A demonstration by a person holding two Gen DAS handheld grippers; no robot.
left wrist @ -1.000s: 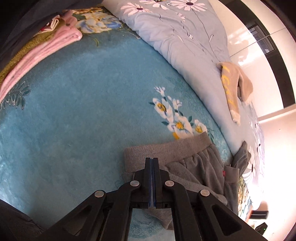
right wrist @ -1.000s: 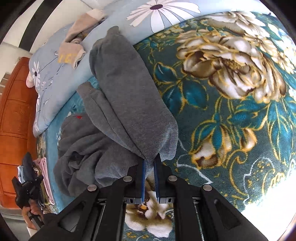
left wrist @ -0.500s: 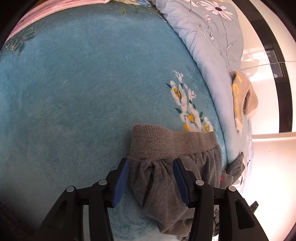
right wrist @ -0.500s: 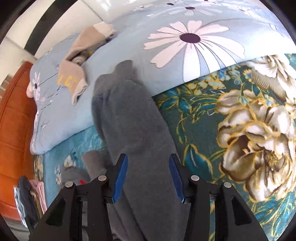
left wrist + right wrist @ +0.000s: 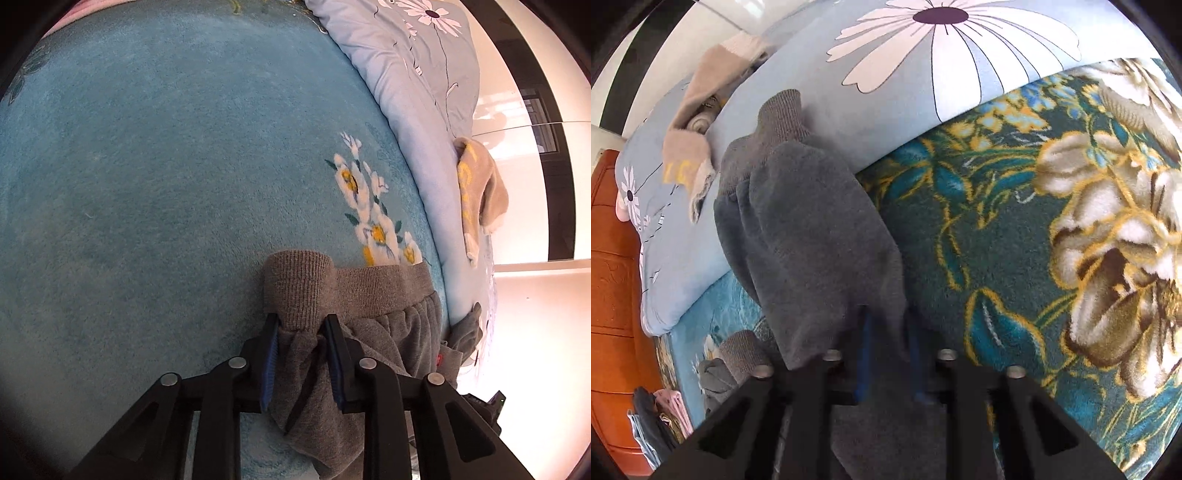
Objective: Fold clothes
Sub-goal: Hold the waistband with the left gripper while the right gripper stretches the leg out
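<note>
Grey sweatpants lie on a teal blanket [image 5: 166, 166]. In the left wrist view their ribbed waistband [image 5: 373, 291] is curled up at its left end, and my left gripper [image 5: 302, 321] is shut on that bunched end, with cloth filling the gap between the blue pads. In the right wrist view a trouser leg [image 5: 812, 229] runs away from me, its cuff [image 5: 781, 118] resting on the light blue duvet [image 5: 886, 110]. My right gripper [image 5: 889, 317] is blurred and closed in on the near part of this leg, and cloth drapes over its left finger.
A beige garment [image 5: 480, 188] lies on the flowered duvet beyond the sweatpants. To the right of the leg spreads a dark teal blanket [image 5: 1015, 240] with big flowers. An orange wooden headboard [image 5: 613, 277] and a stack of folded clothes [image 5: 661, 413] are at the far left.
Both grippers let go and opened wide, moved forward, and have now narrowed again: the left on the waistband end, the right further up the trouser leg.
</note>
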